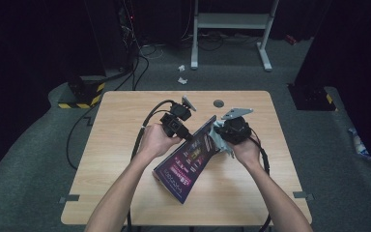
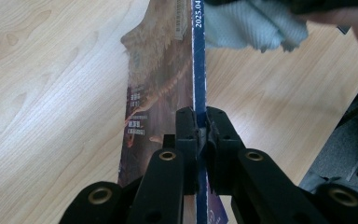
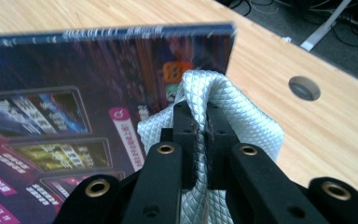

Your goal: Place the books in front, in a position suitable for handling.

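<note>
The magazine [image 1: 189,162] is propped on edge on the desk [image 1: 125,183], clamped by the left gripper [image 2: 200,122], so its cover faces up for wiping. A grey cloth [image 3: 223,112] is pinched in the right gripper [image 3: 200,119] (jaws clenched) against that cover.

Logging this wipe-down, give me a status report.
Left claw shut on magazine edge, propping it tilted. Right claw shut on cloth, cloth against the cover. Nothing in the way on table.
</note>
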Demonstrator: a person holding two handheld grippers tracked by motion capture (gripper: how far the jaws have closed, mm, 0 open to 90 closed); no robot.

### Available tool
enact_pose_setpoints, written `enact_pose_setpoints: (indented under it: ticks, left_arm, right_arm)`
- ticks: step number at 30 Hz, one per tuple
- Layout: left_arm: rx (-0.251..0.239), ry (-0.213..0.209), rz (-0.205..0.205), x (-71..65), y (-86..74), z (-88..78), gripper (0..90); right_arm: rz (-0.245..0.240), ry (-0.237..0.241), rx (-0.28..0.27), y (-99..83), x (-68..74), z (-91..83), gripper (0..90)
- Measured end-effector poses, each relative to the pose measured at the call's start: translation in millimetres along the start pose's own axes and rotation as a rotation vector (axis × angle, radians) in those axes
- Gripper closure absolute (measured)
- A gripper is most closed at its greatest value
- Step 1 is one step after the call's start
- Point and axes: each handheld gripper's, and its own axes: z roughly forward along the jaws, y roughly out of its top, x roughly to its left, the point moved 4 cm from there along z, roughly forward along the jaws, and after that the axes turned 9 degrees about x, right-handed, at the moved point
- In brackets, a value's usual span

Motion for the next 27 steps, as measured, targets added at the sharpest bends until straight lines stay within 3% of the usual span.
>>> enact_pose_setpoints:
  ticks: [1,2,4,7,9,13,17,20,22,25,27]
  left_arm:
    - [0.001,-0.001,0.002,0.3,0.7,0.0,84.5]
    - [0.003,-0.004,-0.004,0.1,1.3,0.2,84.4]
    - [0.003,-0.005,-0.014,0.1,2.8,0.8,84.4]
    - [0.01,-0.011,-0.01,0.0,4.5,0.6,84.4]
    - [0.006,-0.01,-0.01,-1.1,4.9,0.9,84.4]
    - [0.013,0.003,-0.002,-0.9,3.5,0.4,84.4]
    - [0.007,-0.011,0.004,-2.1,1.3,-0.3,84.4]
    - [0.008,-0.02,0.01,-4.7,2.2,0.1,84.3]
    - [0.011,-0.02,0.012,-5.6,3.8,0.6,84.3]
    - [0.011,-0.016,0.013,-5.8,6.0,1.1,84.2]
    - [0.011,-0.013,0.012,-6.3,6.3,1.3,84.2]
  right_arm:
    - [-0.013,0.01,0.003,-2.0,4.9,1.4,85.4]
    - [-0.058,0.036,0.001,-3.5,20.0,2.3,85.4]
    - [-0.075,0.051,-0.004,-3.3,27.2,2.3,85.4]
    - [-0.153,0.106,-0.035,-1.8,60.2,-6.7,85.4]
    - [-0.183,0.116,-0.049,-0.3,68.7,-11.5,85.4]
    - [-0.165,0.107,-0.042,-0.8,60.2,-8.2,85.4]
    - [-0.045,0.044,0.004,-9.1,21.5,5.0,85.4]
    - [0.026,0.022,0.022,-16.3,1.9,11.3,85.4]
    - [0.026,0.021,0.024,-18.9,2.4,12.4,85.4]
    - [-0.054,0.037,0.024,-20.4,21.2,12.9,85.4]
    - [-0.104,0.079,0.014,-20.5,40.4,12.4,85.4]
